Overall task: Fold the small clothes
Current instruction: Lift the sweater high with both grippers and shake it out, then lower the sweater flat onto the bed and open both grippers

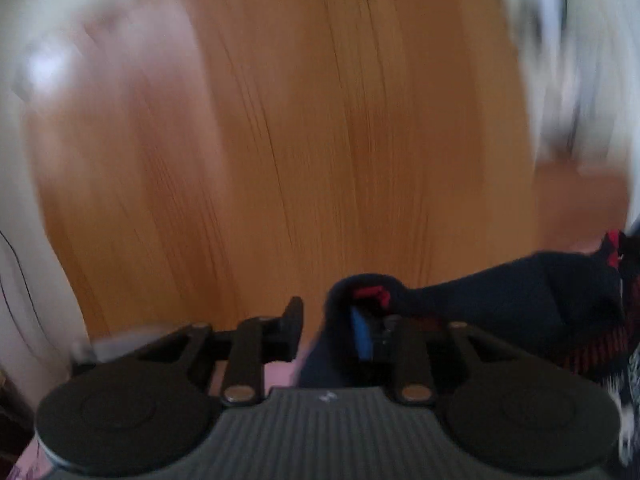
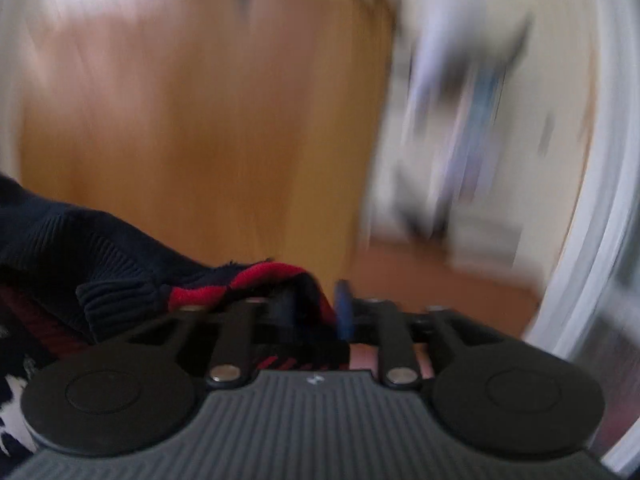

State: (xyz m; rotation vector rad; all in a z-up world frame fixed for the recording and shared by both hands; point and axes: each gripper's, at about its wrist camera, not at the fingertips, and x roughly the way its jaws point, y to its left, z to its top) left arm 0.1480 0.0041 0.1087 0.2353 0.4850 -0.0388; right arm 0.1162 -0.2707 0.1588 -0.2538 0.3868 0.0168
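Both grippers, left (image 1: 334,320) and right (image 2: 316,312), appear clamped on a navy-and-red knitted garment (image 1: 500,284) stretched between them above the wooden table (image 1: 300,140); motion blur obscures detail. Keep even tension and lower both ends together for a straight fold.

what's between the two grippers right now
The navy and red knit garment spans the stretch: in the left wrist view it runs rightward from the left gripper, and in the right wrist view leftward from the right gripper.
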